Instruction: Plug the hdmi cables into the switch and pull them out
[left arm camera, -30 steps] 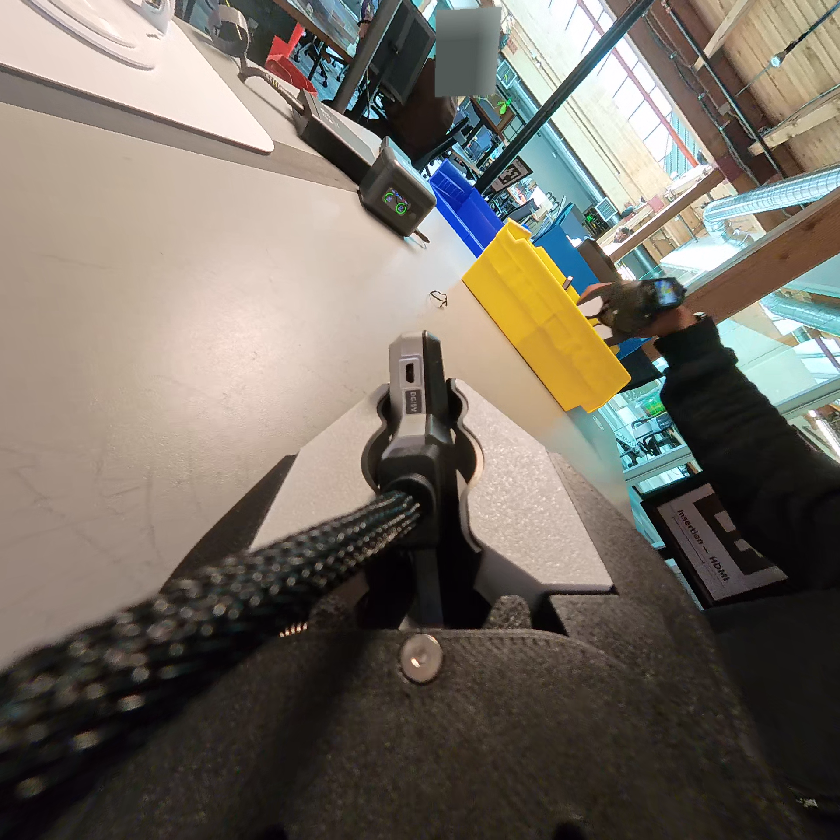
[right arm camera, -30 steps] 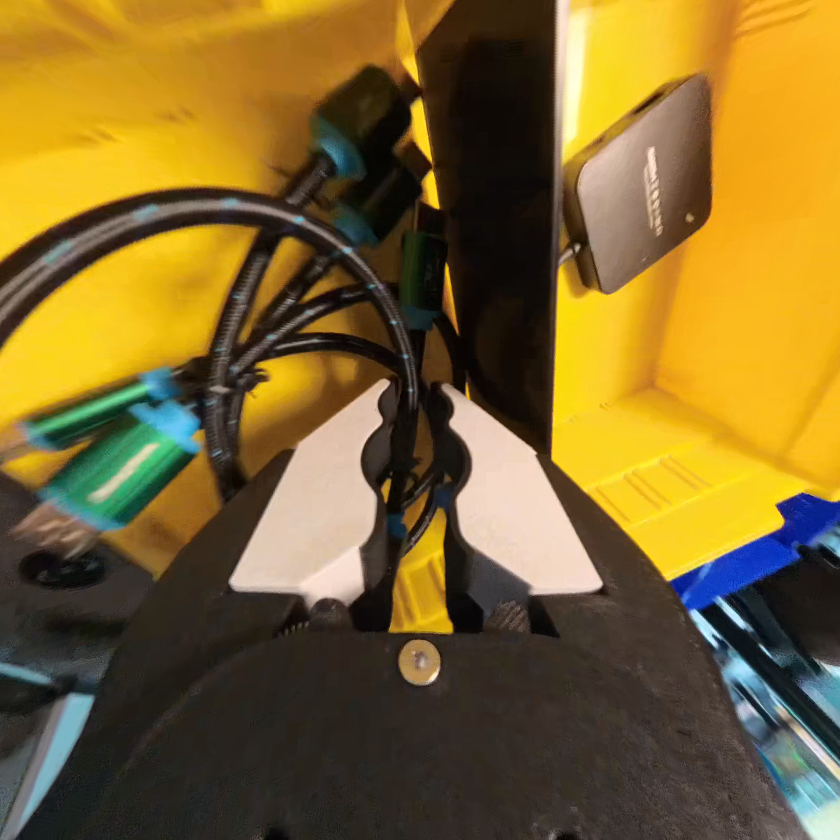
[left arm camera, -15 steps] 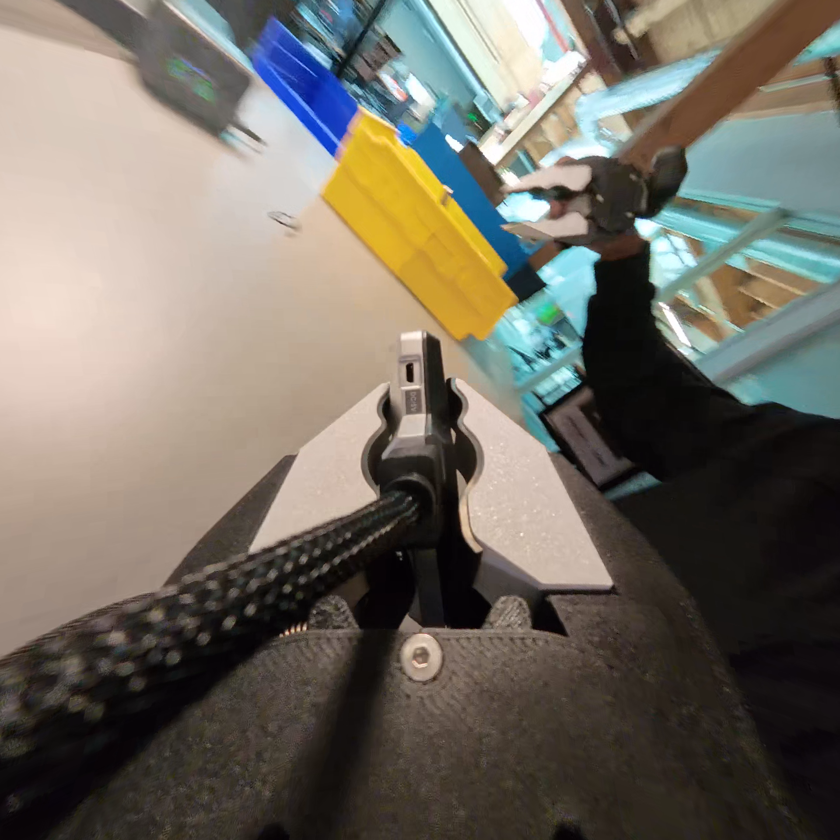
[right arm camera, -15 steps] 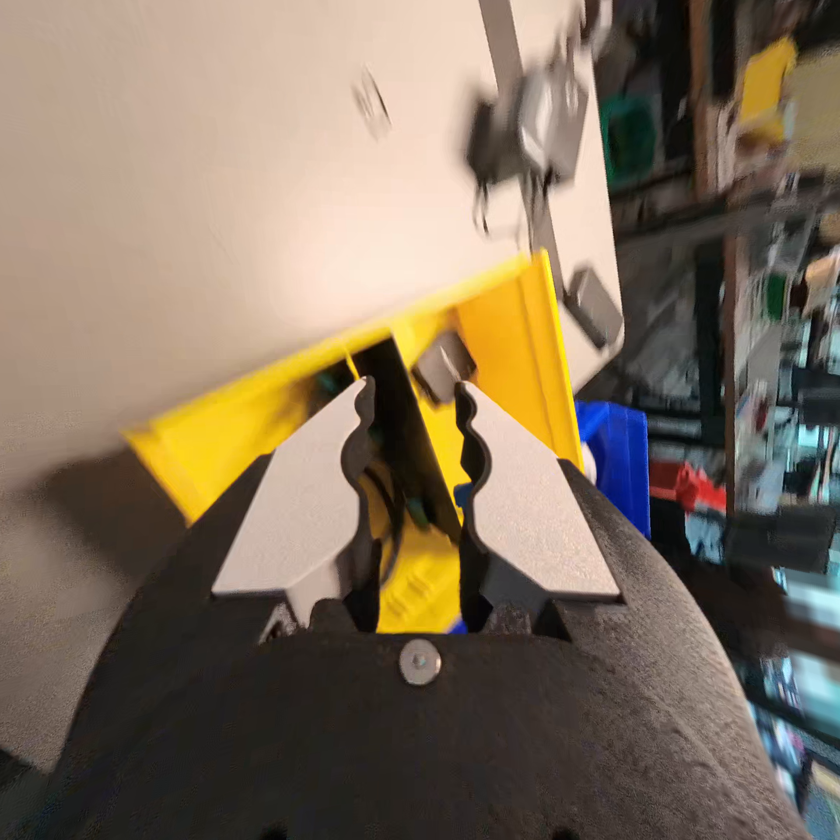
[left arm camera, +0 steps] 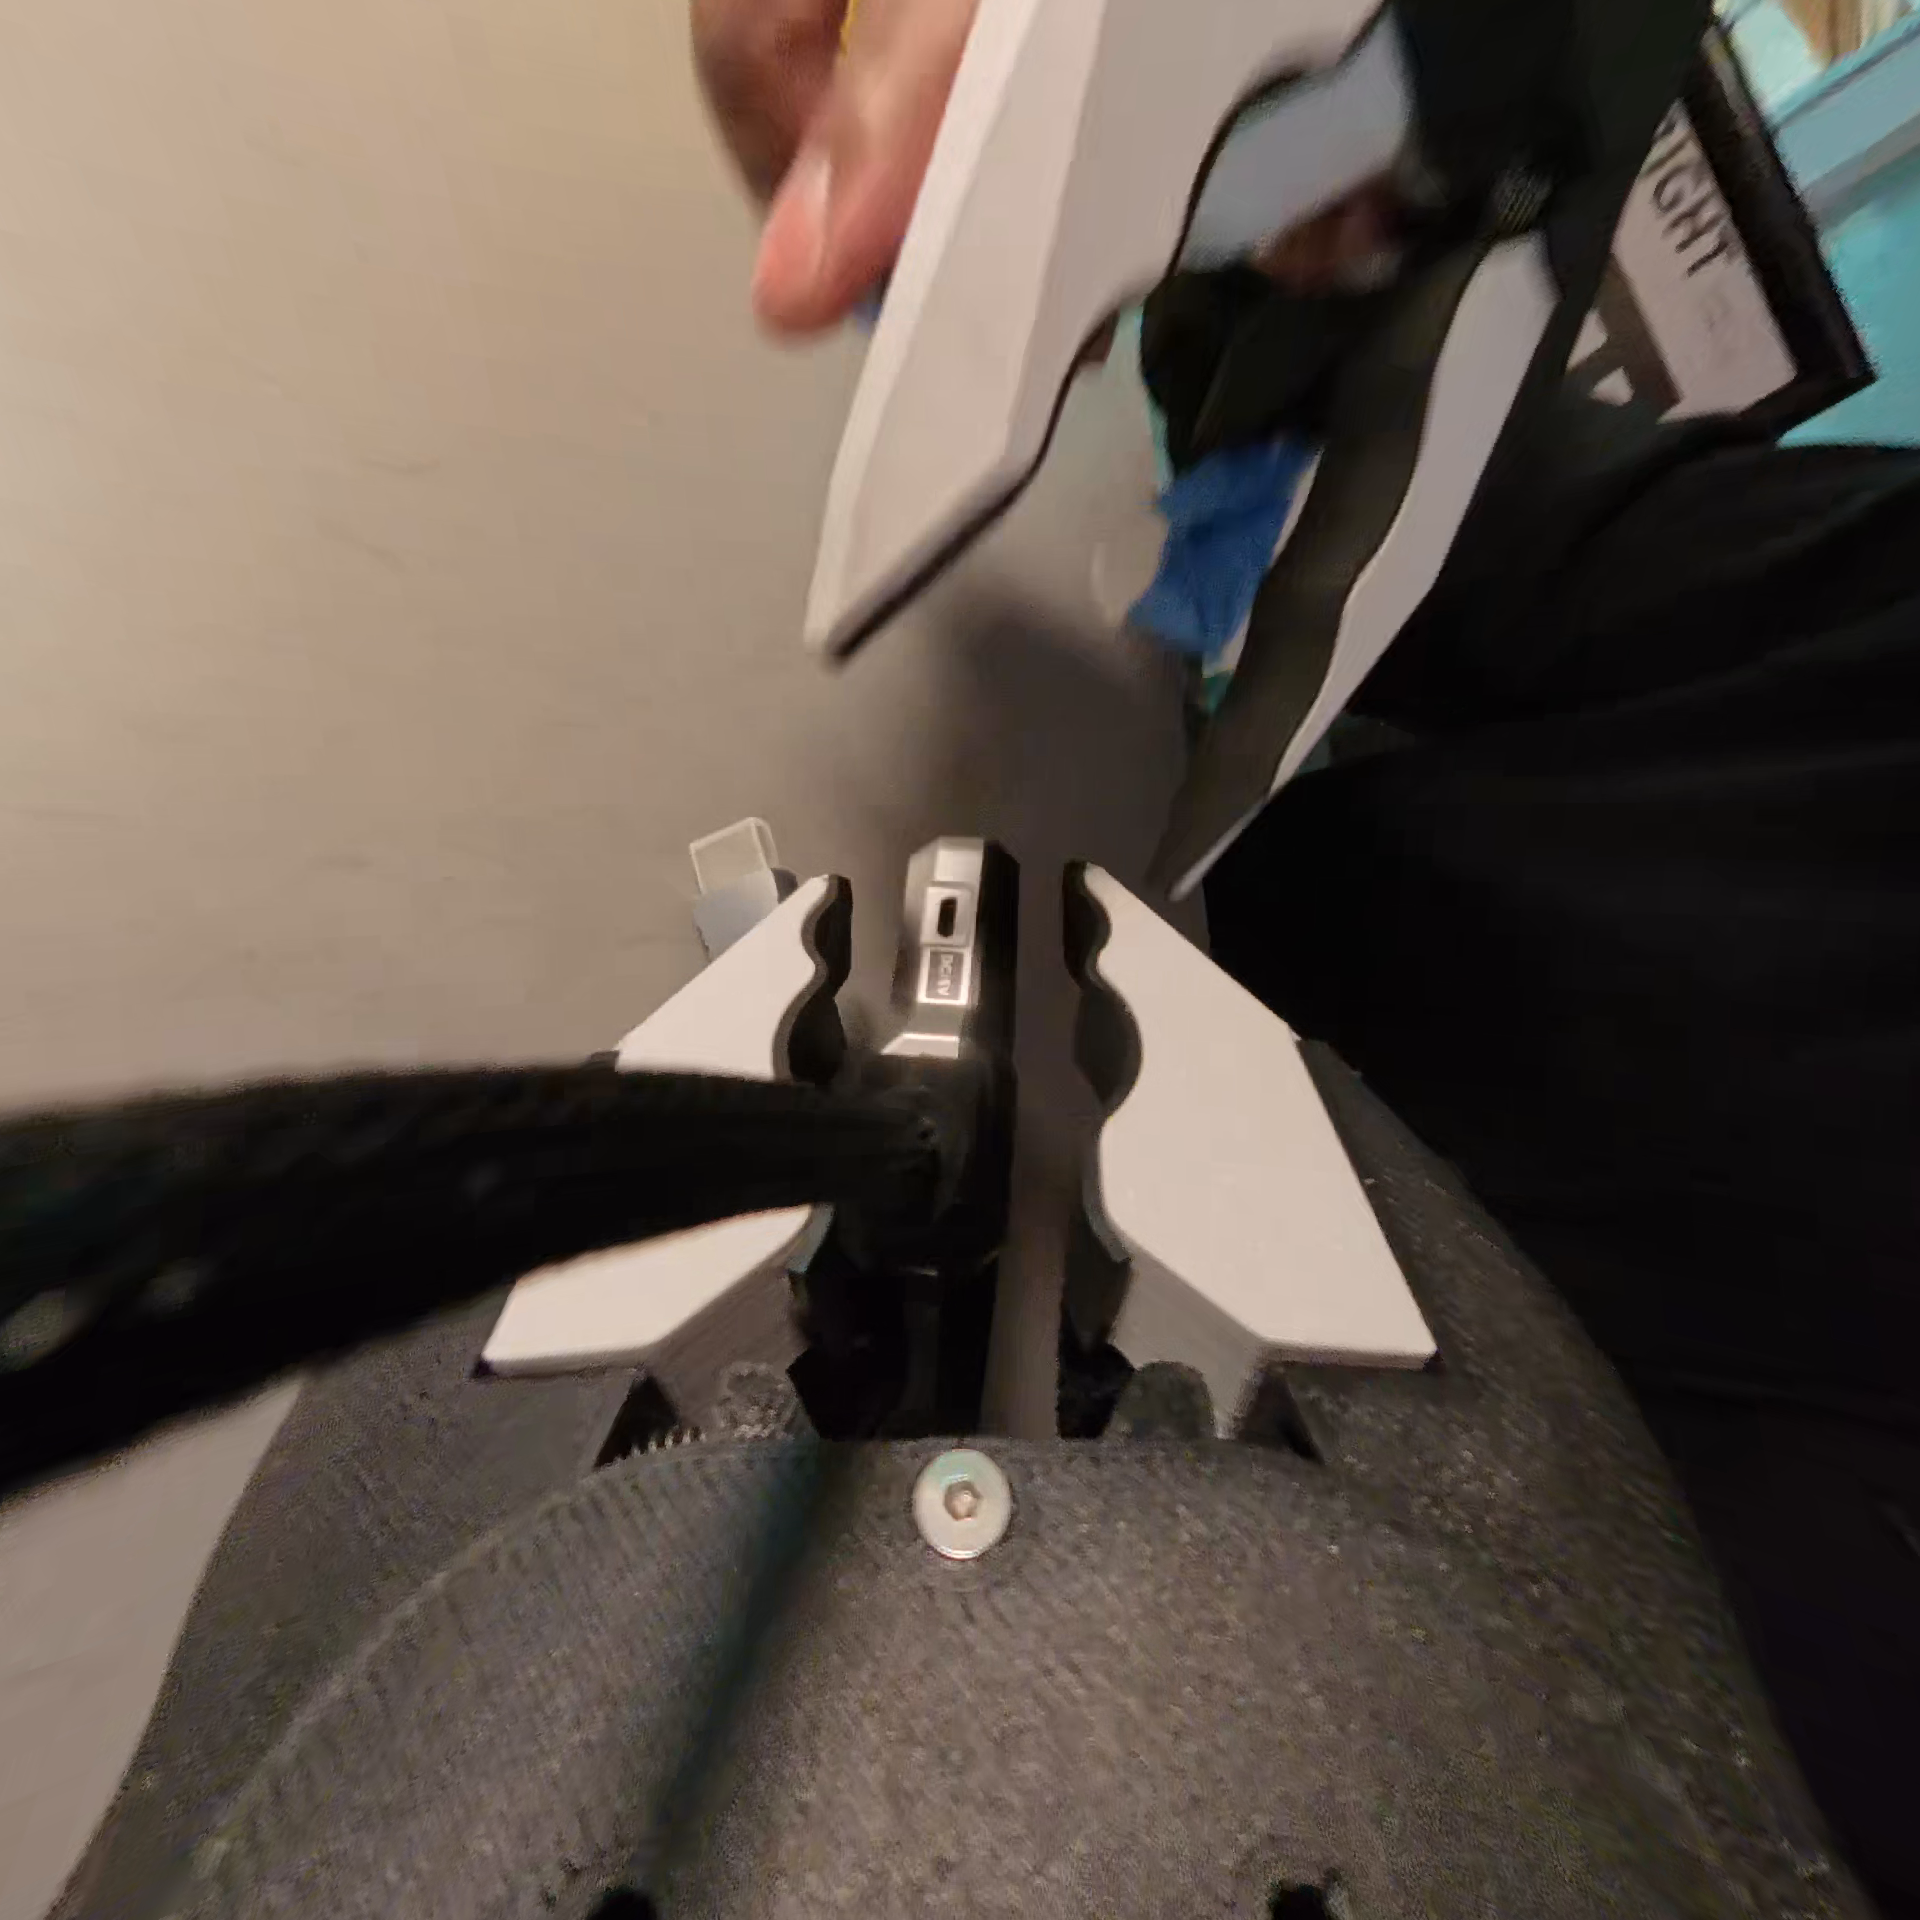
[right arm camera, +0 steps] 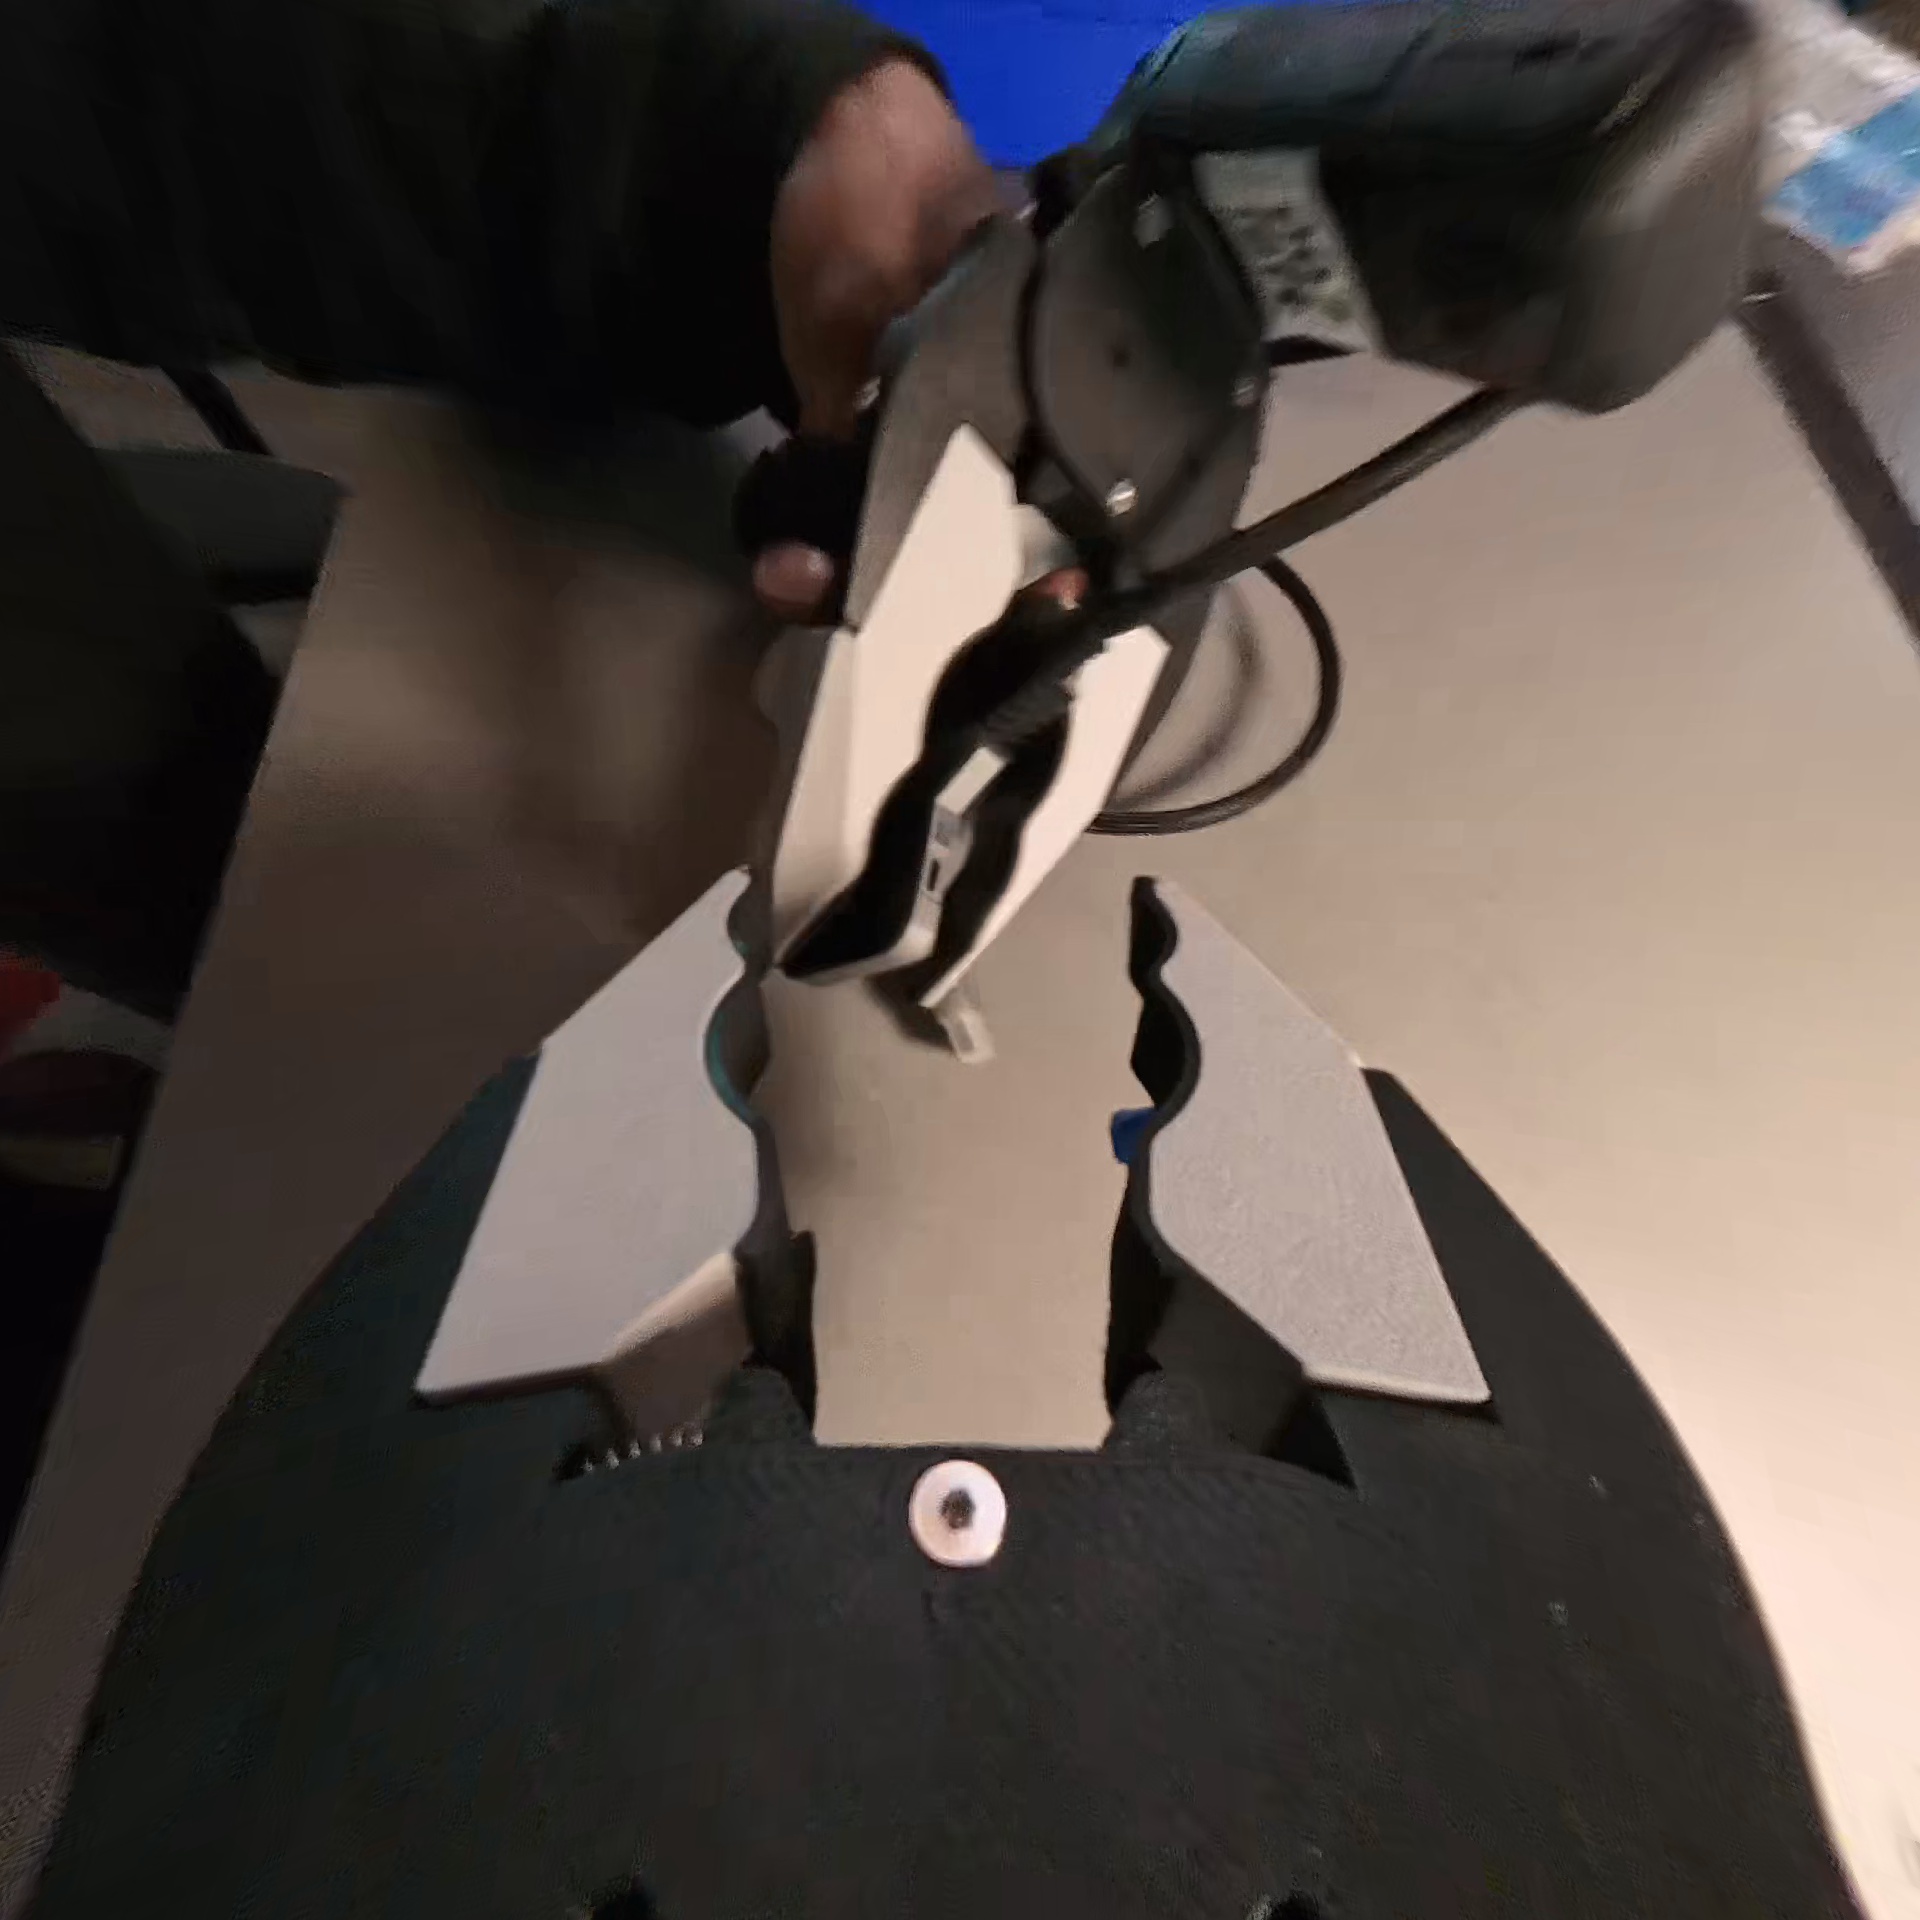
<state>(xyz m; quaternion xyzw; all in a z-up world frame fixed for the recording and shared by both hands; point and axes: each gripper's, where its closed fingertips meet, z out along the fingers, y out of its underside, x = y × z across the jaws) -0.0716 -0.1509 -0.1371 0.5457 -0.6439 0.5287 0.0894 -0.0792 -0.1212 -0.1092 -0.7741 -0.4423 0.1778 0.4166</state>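
My left gripper [left arm camera: 954,878] is open low over the table [left arm camera: 312,520]. The slim grey and black switch [left arm camera: 940,966] stands between its fingers with a gap on each side, so neither pad presses on it. A thick black braided cable [left arm camera: 416,1174] runs from the switch out to the left. A connector with a clear cap [left arm camera: 732,873] lies just beyond the left finger. My right gripper [right arm camera: 943,888] is wide open and empty, facing the left gripper [right arm camera: 862,977] and the switch [right arm camera: 925,914] from close by. It also shows in the left wrist view [left arm camera: 1003,764].
A person's hand [left arm camera: 821,208] holds the right gripper, and a dark sleeve [right arm camera: 416,187] leads to the left one. A thin black cable [right arm camera: 1320,686] loops on the table behind the left gripper. A blue bin [left arm camera: 1216,540] and a printed card [left arm camera: 1662,260] lie to the right.
My left jaws have opened off the switch they were gripping. My right gripper has let go of the cables, left the yellow bin, opened wide and come in front of the left gripper.
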